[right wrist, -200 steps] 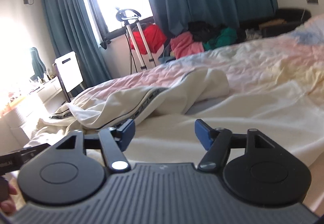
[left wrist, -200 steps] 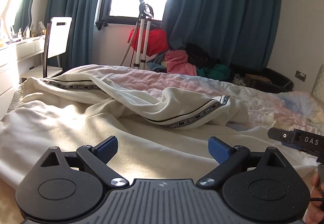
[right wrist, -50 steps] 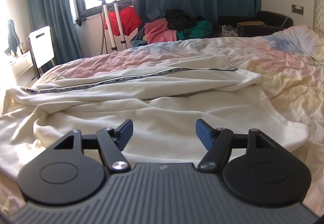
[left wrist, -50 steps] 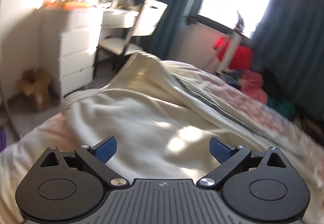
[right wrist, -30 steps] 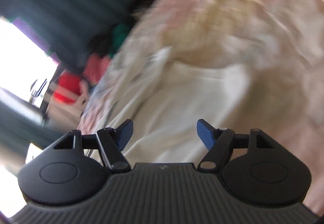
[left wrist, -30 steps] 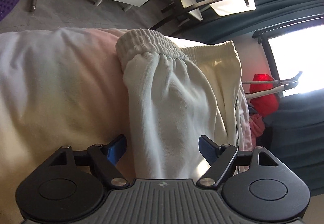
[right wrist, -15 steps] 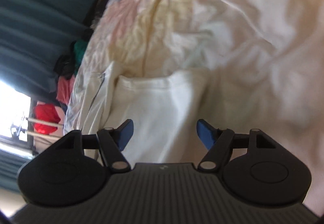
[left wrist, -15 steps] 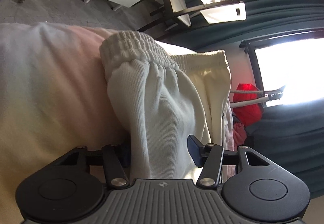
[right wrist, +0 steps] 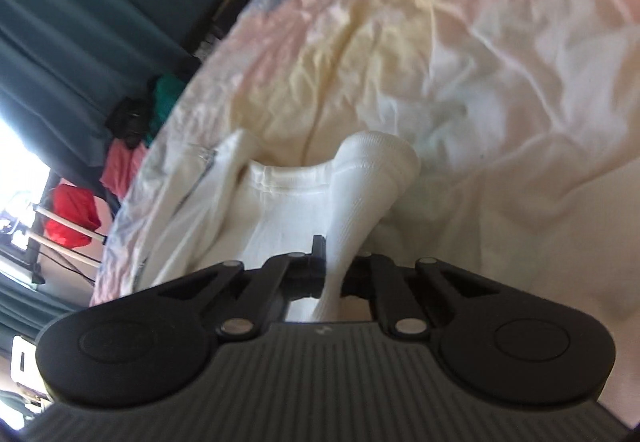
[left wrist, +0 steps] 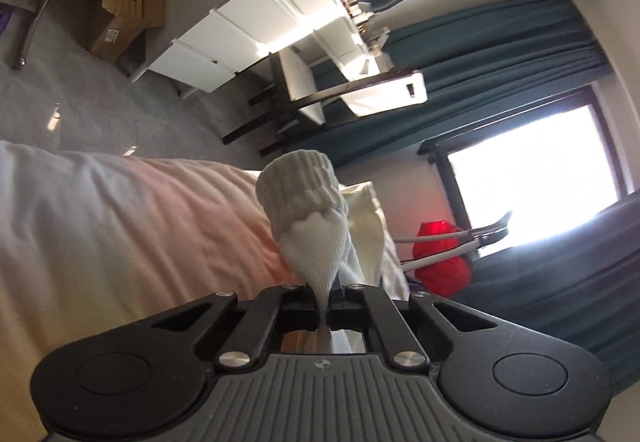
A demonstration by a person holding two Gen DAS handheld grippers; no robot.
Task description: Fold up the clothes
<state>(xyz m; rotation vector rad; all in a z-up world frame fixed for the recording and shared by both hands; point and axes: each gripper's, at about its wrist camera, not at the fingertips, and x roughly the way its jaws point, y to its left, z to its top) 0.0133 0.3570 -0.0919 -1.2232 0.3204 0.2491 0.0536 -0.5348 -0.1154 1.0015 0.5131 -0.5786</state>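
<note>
Cream-white sweatpants lie on the bed. In the left wrist view their ribbed elastic waistband (left wrist: 300, 182) bunches up in front of my left gripper (left wrist: 325, 296), which is shut on the fabric just below it. In the right wrist view my right gripper (right wrist: 334, 270) is shut on the ribbed hem end (right wrist: 372, 178) of the sweatpants, with the rest of the garment (right wrist: 276, 210) spreading to the left. Both views are rolled sideways. The blue pads are hidden by the cloth.
A pastel pink, yellow and white quilt (right wrist: 500, 54) covers the bed (left wrist: 120, 226). Beside the bed are white drawers (left wrist: 224, 26), a chair (left wrist: 348, 90) and a cardboard box (left wrist: 128, 14). Teal curtains (left wrist: 520, 42), a window, a red bag (left wrist: 440, 254) and a clothes pile (right wrist: 132, 146) stand beyond.
Both grippers were open a second ago. The left closed onto the waistband end and the right closed onto the hem end. Both cloth ends now bunch up between the fingers.
</note>
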